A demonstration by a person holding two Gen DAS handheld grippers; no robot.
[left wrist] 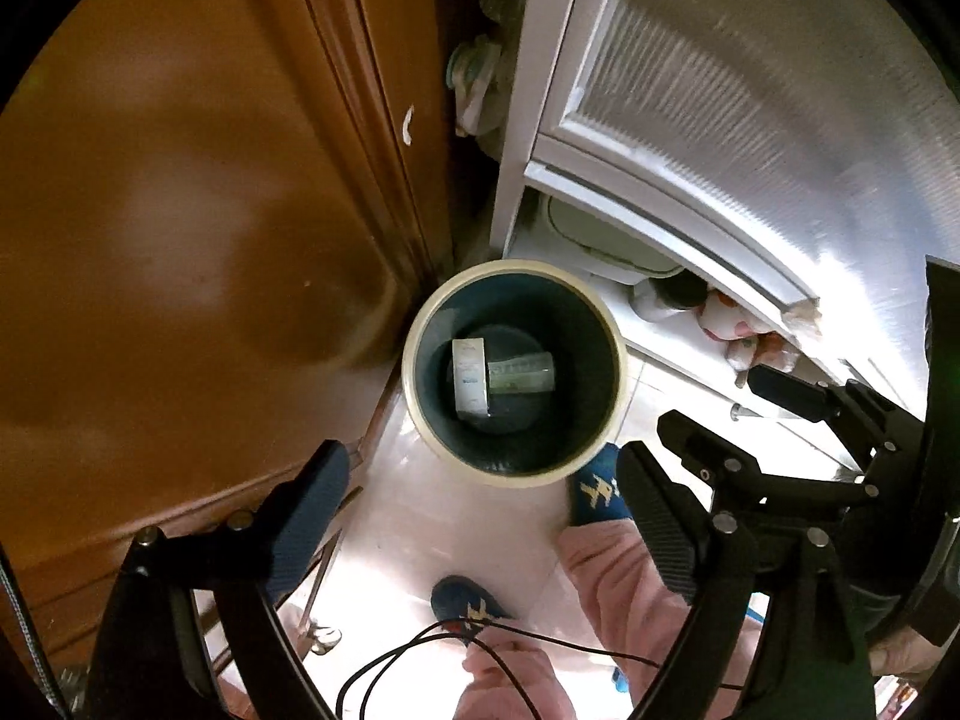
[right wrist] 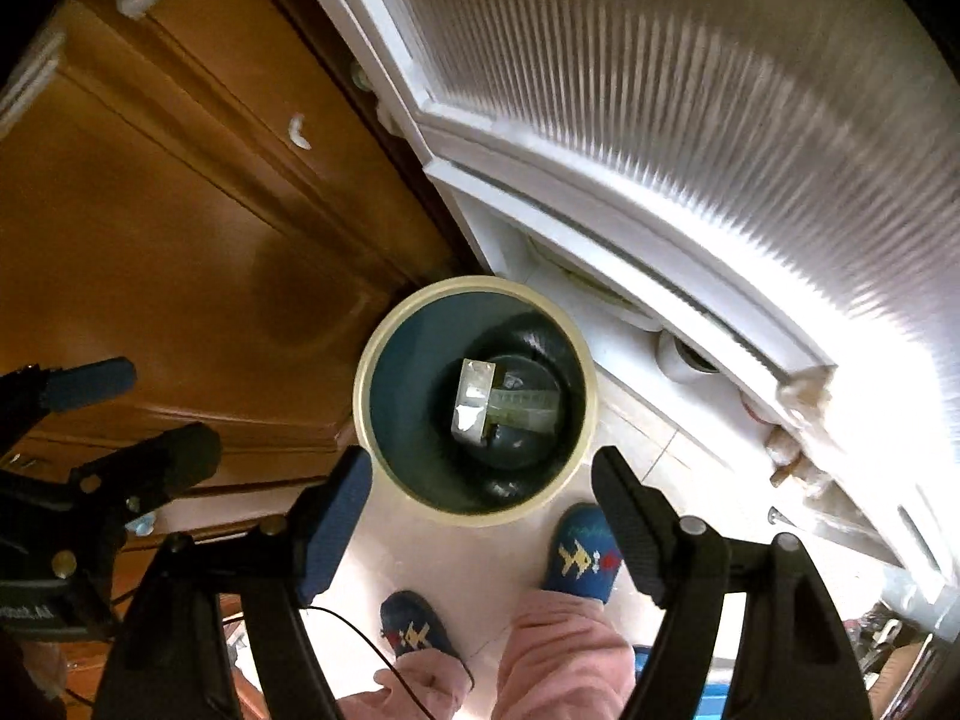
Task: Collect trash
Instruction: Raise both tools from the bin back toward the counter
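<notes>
Looking down from both wrist views, the bin (left wrist: 515,373) stands on the pale floor (left wrist: 432,516) between a brown wooden door (left wrist: 180,240) and a white ribbed-glass door (left wrist: 750,90), with two pieces of trash already at its bottom: a white box (left wrist: 470,380) and a greenish box (left wrist: 521,373), lying crosswise and touching. The left gripper (left wrist: 480,531) and the right gripper (right wrist: 480,525) both hang above the bin with jaws spread wide and nothing between them, so this drop looks done. Whether more trash remains elsewhere cannot be told, since none lies on the visible floor. The print on the boxes is too small to read, the bin's bottom is dark, things under the white door's edge are cut off and blurred, and only the person's pink trousers (right wrist: 558,654) and blue slippers (right wrist: 579,549) show.
</notes>
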